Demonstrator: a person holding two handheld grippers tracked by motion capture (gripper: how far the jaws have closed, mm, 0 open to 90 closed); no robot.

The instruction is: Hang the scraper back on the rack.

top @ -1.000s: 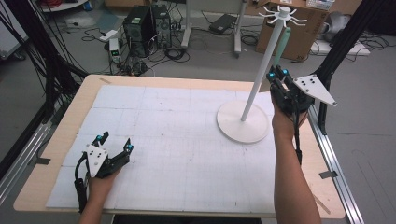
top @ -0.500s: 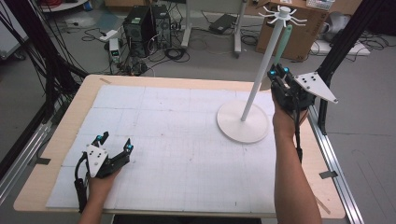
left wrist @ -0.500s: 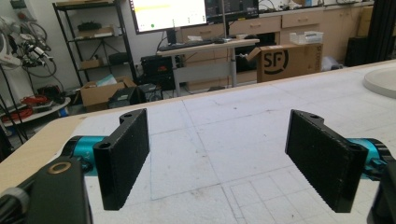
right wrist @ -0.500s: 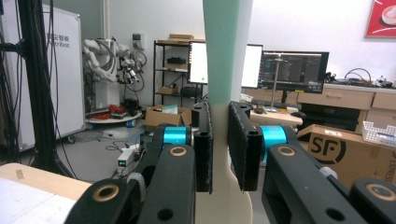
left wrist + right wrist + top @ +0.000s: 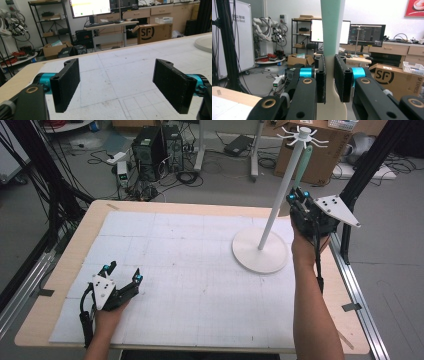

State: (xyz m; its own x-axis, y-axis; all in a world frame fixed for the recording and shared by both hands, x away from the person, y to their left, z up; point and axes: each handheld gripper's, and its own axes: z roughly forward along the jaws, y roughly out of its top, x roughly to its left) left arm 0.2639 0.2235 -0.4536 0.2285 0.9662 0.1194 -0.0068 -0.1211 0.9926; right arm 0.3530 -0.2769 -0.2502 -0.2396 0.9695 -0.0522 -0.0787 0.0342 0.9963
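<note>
On the desk [image 5: 65, 270] lies a white gridded mat [image 5: 175, 270], bare across most of its area; toward two o'clock on it stands the rack [image 5: 260, 251], a round white base with a thin pole rising to a ring of hooks [image 5: 302, 134] at the top. From one hook at the far right side hangs the spatula [image 5: 301, 166], a long utensil, mint green above and cream lower down.

My right tongs [image 5: 298, 200] are raised beside the pole, at about three o'clock of it, and clenched on the spatula: in the right gripper view the two black pads [image 5: 344, 77] press the cream part [image 5: 329, 75] from both sides, just under where the green begins. My left tongs [image 5: 121, 272] rest low at eight o'clock on the mat, released, jaws wide with nothing between them [image 5: 117, 82].

I judge the step in hand to be taking the spatula off its hook, or else hanging it there; I cannot tell which. Taking it off calls for a short lift to free the top from the hook, then a draw away from the pole.

Room is tight up there: the pole is just beside the tongs, neighbouring hooks splay out around the top, and the desk's right edge is near. Toward nine o'clock the mat offers plenty of room to set things down.
</note>
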